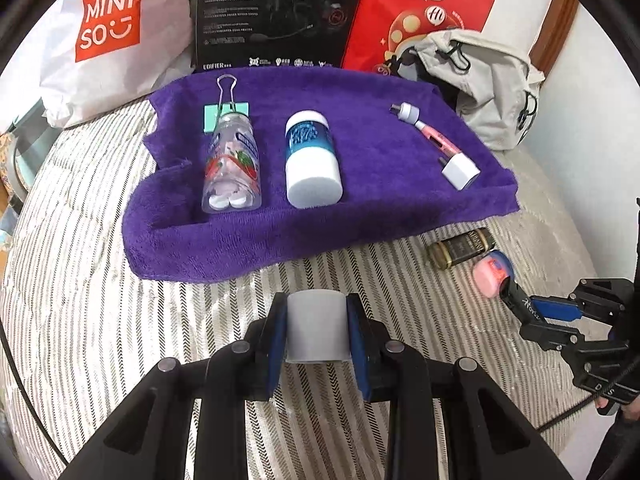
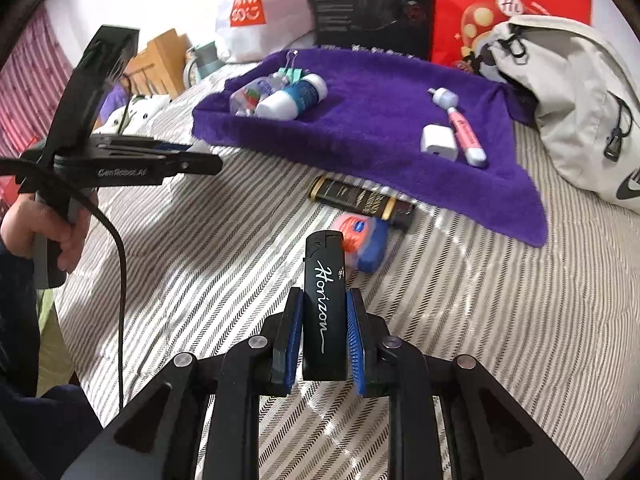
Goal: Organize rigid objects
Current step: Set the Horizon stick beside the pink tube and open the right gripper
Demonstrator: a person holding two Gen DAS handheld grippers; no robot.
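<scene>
Black lighter [image 2: 324,312] clamped (upright) in right hand-held gripper [image 2: 325,334].

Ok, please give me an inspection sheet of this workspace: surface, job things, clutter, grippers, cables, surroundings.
Surface: striped bedcover with a purple towel spread on it.
Job's things: on the towel, clear bottle, green clip, blue bottle, pink pen, white plug; off it, dark tube, pink tin.
Clutter: nothing seen.
Grippers: left gripper shut on a white cup; right gripper shut on a black lighter.
Cables: black cable.
Surroundings: white bag, black box, red bag, backpack.
</scene>
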